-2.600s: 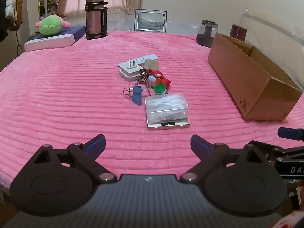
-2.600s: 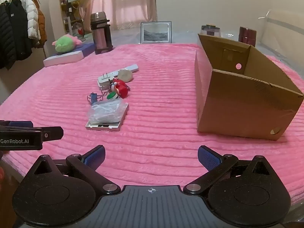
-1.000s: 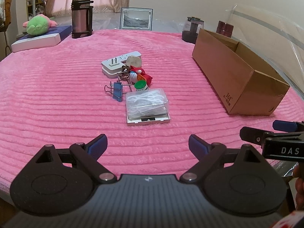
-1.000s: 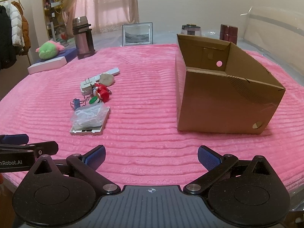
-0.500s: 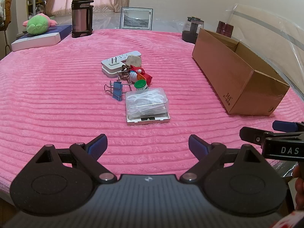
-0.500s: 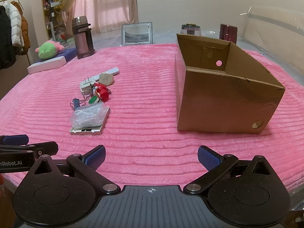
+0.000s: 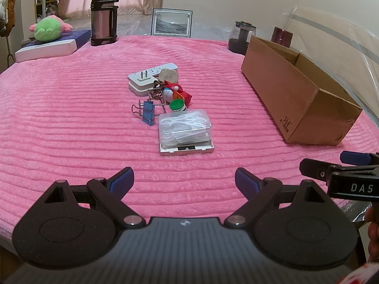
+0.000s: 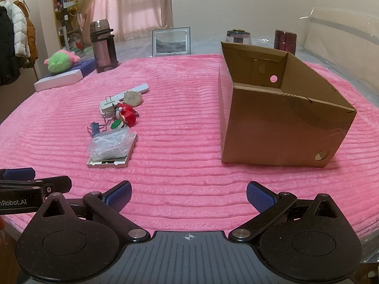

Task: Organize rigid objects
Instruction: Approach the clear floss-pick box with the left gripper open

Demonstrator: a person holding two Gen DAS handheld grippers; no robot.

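Near the middle of the pink-covered surface [image 7: 71, 123] the small rigid things sit bunched in one short row, apparently gathered there so they can be picked off one at a time, while the open cardboard box [image 7: 296, 99] stands apart toward the right edge with its mouth up, very likely the place they are meant to go. Counting the heap: one white power strip [image 7: 151, 75] at the far end with one pale round piece [image 7: 168, 75] resting against it, one red toy figure [image 7: 176, 92], one green-capped little jar [image 7: 176, 106], one blue binder clip [image 7: 148, 116] with what may be a second wire clip behind it, and one clear plastic case of white picks [image 7: 184, 127] lying on one flat white tray [image 7: 187, 150] nearest the near edge. Nothing shows inside the box from the right wrist view, so I judge the sorting has not begun. Both tools hover just off the near edge, pointed down toward the heap: the left gripper [image 7: 184, 181] has its fingers spread wide with only pink fabric between them, and the right gripper [image 8: 188, 193] is likewise spread and empty. Along the far edge stand one tall flask [image 7: 103, 16], one framed picture [image 7: 171, 22], two jars and one green plush toy [image 7: 48, 29] on a flat box, set back out of the way.
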